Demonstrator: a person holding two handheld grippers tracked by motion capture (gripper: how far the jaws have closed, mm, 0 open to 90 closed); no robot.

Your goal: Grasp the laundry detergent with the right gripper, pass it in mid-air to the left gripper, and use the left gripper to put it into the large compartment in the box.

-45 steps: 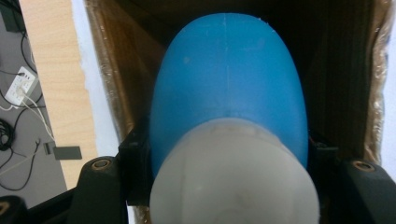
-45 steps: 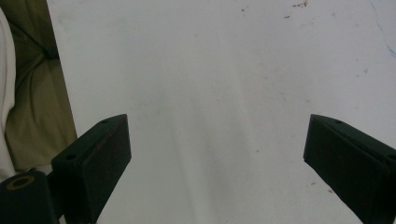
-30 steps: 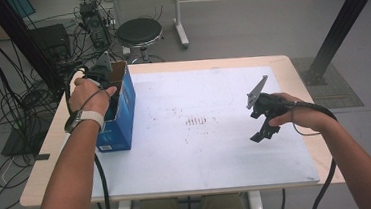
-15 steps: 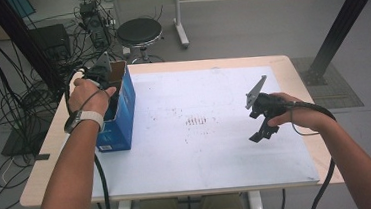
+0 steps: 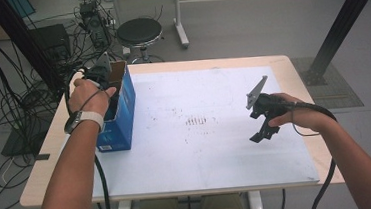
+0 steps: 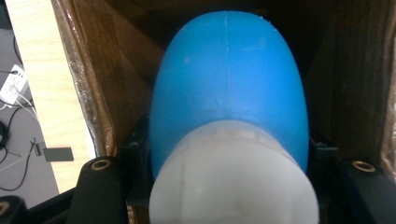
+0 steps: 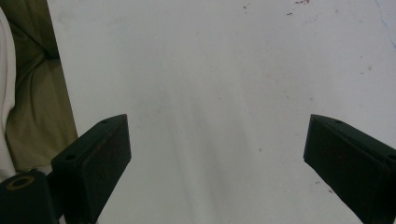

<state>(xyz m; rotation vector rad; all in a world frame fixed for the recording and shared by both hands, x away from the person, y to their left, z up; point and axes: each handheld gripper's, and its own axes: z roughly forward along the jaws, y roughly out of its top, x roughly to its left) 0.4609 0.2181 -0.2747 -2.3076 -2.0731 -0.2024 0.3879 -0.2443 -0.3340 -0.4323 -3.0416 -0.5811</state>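
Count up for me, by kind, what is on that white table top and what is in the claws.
Blue cardboard box: 1
Blue and white rounded object, gripped inside the box by the left claw: 1
Claws, left one shut on that object, right claw open and empty over the white sheet: 2
Total: 4

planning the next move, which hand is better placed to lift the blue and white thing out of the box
Left. The left gripper is inside the blue cardboard box, already shut on the blue-and-white rounded plastic object. The right gripper hovers open over the white tabletop.
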